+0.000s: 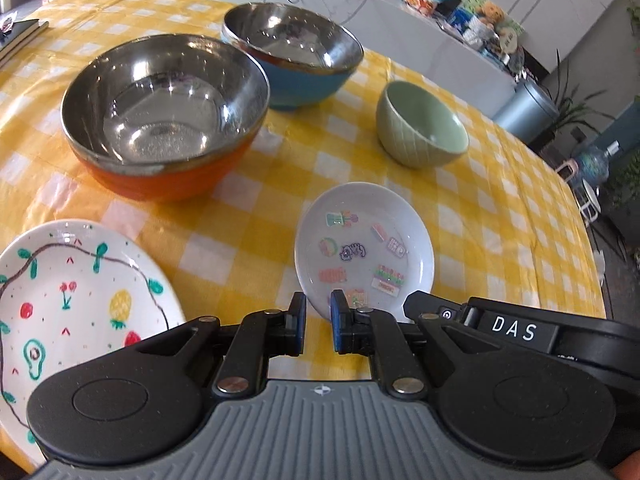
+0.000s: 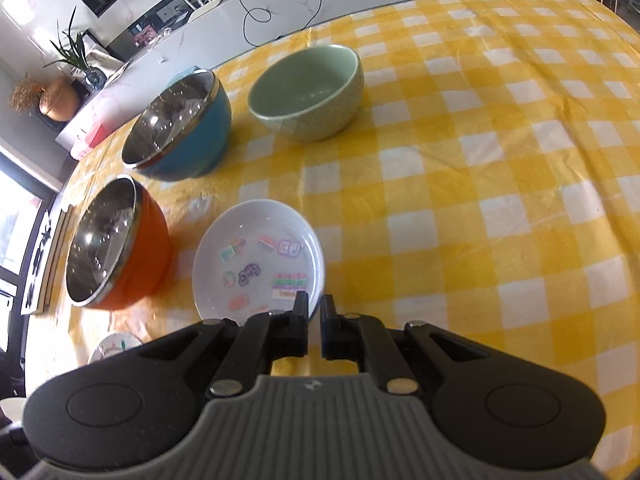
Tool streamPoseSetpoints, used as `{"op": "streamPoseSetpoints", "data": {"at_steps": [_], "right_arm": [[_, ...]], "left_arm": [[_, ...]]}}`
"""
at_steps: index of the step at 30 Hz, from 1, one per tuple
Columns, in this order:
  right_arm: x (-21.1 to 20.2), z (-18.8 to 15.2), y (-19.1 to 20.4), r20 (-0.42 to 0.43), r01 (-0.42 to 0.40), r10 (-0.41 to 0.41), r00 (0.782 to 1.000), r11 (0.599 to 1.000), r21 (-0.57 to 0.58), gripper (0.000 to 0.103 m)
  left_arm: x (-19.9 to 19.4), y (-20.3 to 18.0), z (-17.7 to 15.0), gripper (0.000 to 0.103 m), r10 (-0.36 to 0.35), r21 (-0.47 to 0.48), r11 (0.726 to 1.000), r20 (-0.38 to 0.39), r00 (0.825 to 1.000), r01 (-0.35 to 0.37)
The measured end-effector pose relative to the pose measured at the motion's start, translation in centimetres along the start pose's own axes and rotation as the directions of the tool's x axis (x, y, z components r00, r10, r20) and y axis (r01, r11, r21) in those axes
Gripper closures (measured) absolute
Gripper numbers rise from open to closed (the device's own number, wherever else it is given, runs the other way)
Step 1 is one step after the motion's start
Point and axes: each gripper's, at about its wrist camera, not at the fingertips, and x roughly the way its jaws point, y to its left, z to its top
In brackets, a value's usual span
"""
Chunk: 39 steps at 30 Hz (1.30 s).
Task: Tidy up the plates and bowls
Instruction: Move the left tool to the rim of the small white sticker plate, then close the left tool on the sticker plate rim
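A small white plate [image 1: 364, 248] [image 2: 260, 256] with stickers is on the yellow checked tablecloth [image 2: 480, 160]. My left gripper [image 1: 318, 312] is shut on its near rim. My right gripper [image 2: 314, 308] is shut on the rim too, a little further round; its black body marked DAS [image 1: 512, 328] shows in the left wrist view. Beyond the plate stand an orange steel-lined bowl [image 1: 160, 120] [image 2: 116, 248], a blue steel-lined bowl [image 1: 292, 52] [image 2: 184, 128] and a pale green bowl [image 1: 420, 124] [image 2: 308, 92]. A large fruit-painted plate [image 1: 80, 300] [image 2: 116, 344] lies to the left.
Dark books [image 1: 20, 36] lie at the table's far left edge. Behind the table a white counter [image 1: 420, 20] carries snack packets and a cable. A stool and a water jug [image 1: 592, 168] stand on the floor past the right edge.
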Motion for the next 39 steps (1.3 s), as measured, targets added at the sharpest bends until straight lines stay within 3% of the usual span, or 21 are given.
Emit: {"op": "streamPoseSetpoints", "data": {"at_steps": [6,10,14,18,23,31,35,39], "right_arm": [[-0.3,-1.2,-0.8,-0.044,-0.014,0.014,0.999,1.000,-0.008,0.101],[-0.5,-1.4,-0.9,-0.048,-0.021,0.021,0.999,1.000,-0.014,0.101],[-0.5,-1.1,-0.9,-0.036,-0.019,0.019,0.999,1.000,-0.012,0.096],[-0.8,-0.9,-1.0,-0.015,-0.021,0.021,1.000,1.000,-0.010,0.094],[-0.5,-0.8,-1.1,-0.018,-0.018,0.018,1.000,1.000,-0.005,0.083],[0.3,-0.8,-0.7,-0.034,-0.005,0.005,0.999,1.000,-0.022,0.082],[0.7,-0.8,-0.5,-0.033,0.003,-0.004,0.999,1.000,-0.031,0.090],[0.6,-0.8,-0.4,-0.026,0.024,-0.025,0.999,0.999,-0.042,0.097]], "left_arm": [[0.0,-0.2,-1.0,0.085,0.006,0.042,0.999,-0.069,0.998,-0.003],[-0.1,-0.2,-1.2,0.083,0.007,0.057,0.998,-0.076,0.997,-0.002],[-0.5,-0.5,-1.0,0.069,0.037,0.115,0.993,-0.037,0.999,-0.033],[-0.4,-0.4,-0.3,0.067,0.051,0.151,0.987,-0.013,0.999,-0.049],[0.0,-1.0,0.2,0.067,0.047,0.225,0.973,0.018,0.999,-0.049],[1.0,-1.2,0.1,0.085,0.066,0.267,0.961,0.019,0.998,-0.069],[1.2,-1.0,0.2,0.094,0.063,0.267,0.962,0.018,0.998,-0.065],[0.9,-0.9,0.2,0.096,0.056,0.267,0.962,0.030,0.998,-0.062]]}}
